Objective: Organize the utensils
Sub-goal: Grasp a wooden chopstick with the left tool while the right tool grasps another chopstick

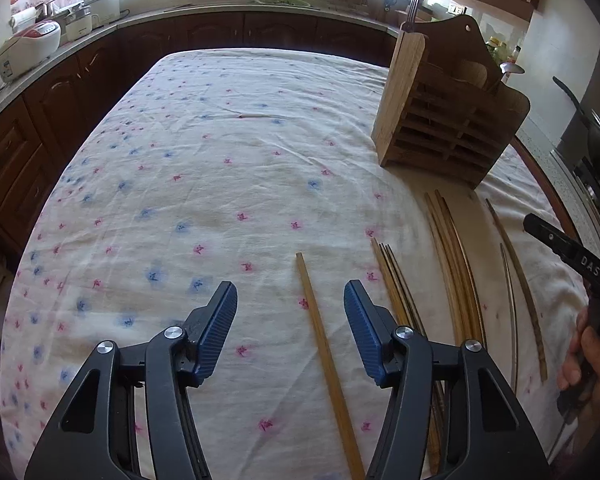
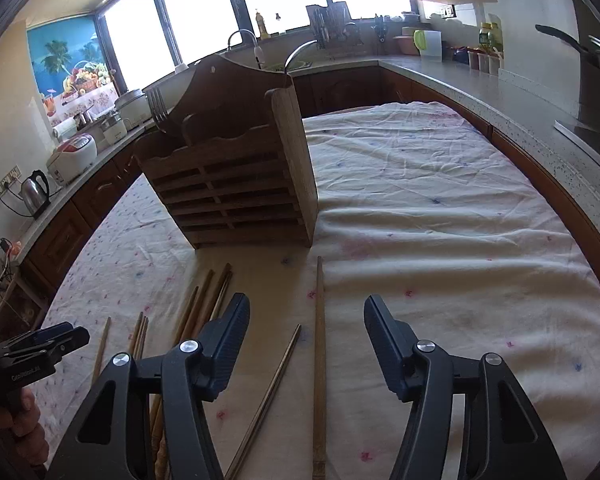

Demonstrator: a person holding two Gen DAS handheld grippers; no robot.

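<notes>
Left wrist view: left gripper [image 1: 290, 334] stands apart over one pale wooden chopstick [image 1: 324, 354]; right gripper [image 2: 306, 344] likewise apart. More chopsticks [image 1: 456, 260] lie before the slatted wooden holder [image 1: 440, 128].

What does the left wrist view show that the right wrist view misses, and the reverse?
Only the left wrist view: the open left hand-held gripper straddling a lone chopstick.
Only the right wrist view: the open right hand-held gripper over another chopstick, plus a kettle on the counter.
Both: the wooden utensil holder holding a fork, loose chopsticks, and the floral tablecloth.
</notes>
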